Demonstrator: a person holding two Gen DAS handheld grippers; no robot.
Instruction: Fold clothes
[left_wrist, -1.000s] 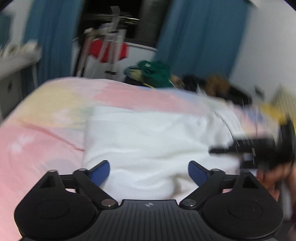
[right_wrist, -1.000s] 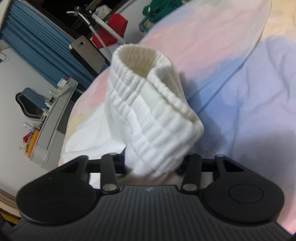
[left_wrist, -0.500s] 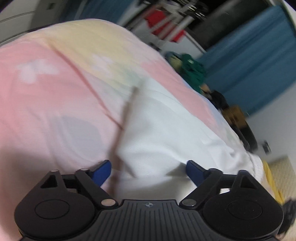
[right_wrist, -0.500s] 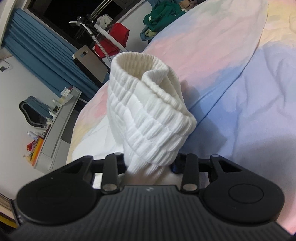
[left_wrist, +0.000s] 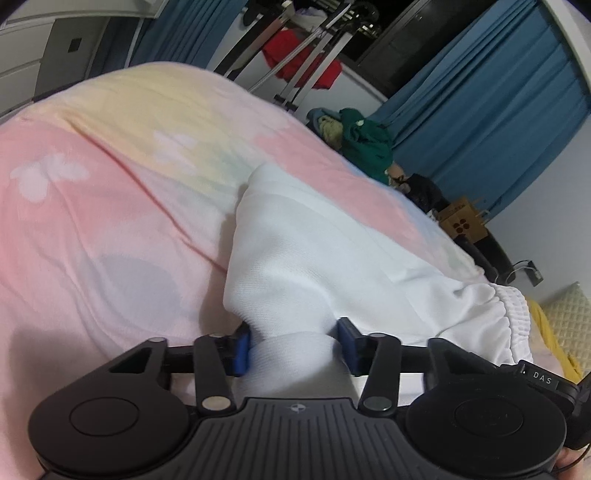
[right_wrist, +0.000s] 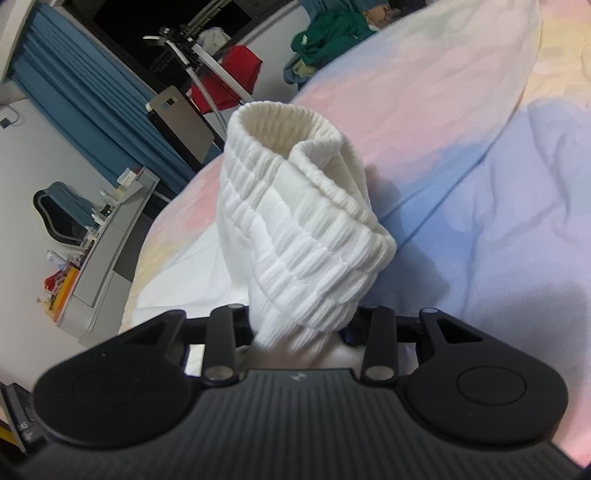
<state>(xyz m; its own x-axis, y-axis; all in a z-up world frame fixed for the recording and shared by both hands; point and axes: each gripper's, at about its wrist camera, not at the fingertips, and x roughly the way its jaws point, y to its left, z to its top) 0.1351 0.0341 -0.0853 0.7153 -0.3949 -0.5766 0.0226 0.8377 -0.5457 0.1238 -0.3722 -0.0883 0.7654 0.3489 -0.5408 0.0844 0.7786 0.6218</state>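
The right gripper (right_wrist: 301, 332) pads sit hidden behind the bunched white waistband (right_wrist: 299, 229) (probably pinching it).

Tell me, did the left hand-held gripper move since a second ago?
Yes. The left hand-held gripper swung left toward the garment's side edge, against the bedspread. Its jaws have just been closing and now pinch the white cloth.

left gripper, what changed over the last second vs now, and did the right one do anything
The left gripper rolled, came in low over the white garment and its jaws have just been closing, now pinching a bunched fold between the blue pads. The right gripper stayed clamped on the ribbed waistband, lifted above the pastel bedspread.
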